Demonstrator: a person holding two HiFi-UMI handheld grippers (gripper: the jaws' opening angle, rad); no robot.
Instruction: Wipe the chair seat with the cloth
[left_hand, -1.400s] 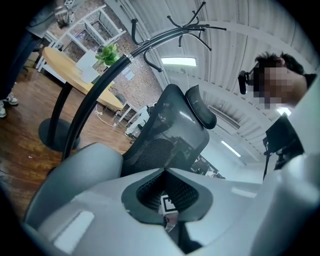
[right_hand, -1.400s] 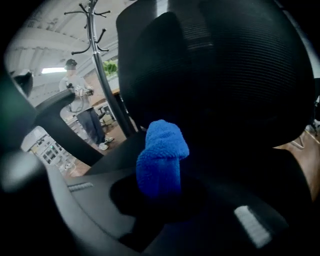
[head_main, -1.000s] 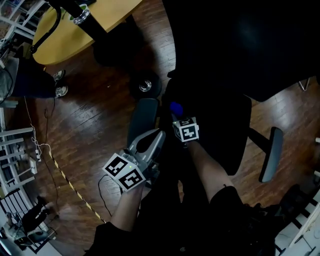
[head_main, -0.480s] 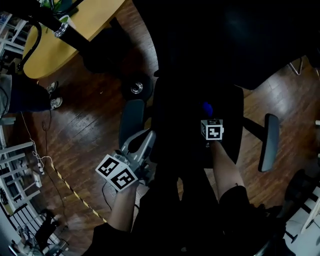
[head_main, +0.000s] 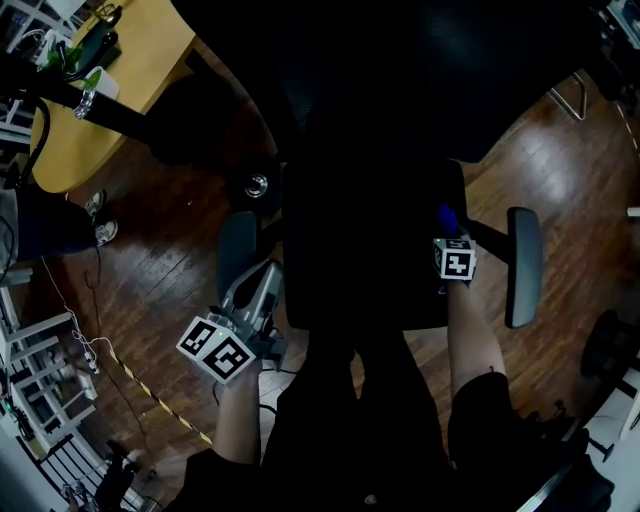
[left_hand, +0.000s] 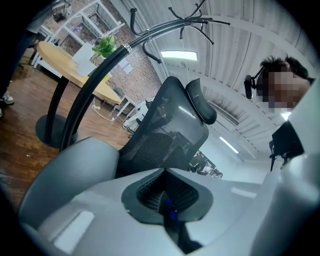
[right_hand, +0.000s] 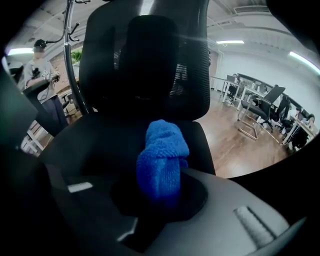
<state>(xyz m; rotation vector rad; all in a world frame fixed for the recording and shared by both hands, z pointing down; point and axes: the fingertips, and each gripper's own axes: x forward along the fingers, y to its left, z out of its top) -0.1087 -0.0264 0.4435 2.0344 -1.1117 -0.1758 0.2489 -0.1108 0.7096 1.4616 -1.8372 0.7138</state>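
The black chair seat fills the middle of the head view. My right gripper is over its right edge, shut on a bunched blue cloth. In the right gripper view the cloth sticks out of the jaws over the seat, with the mesh backrest behind it. My left gripper is off the seat's left side, beside the left armrest. In its own view my left gripper has its jaws together on nothing, next to the grey armrest pad.
The right armrest stands just right of my right gripper. A chair caster, a yellow round table and a coat stand's pole are to the left. A person stands nearby on the wooden floor; cables lie at lower left.
My right gripper has carried the cloth across the seat from its left side to its right edge. My left gripper has stayed by the left armrest.
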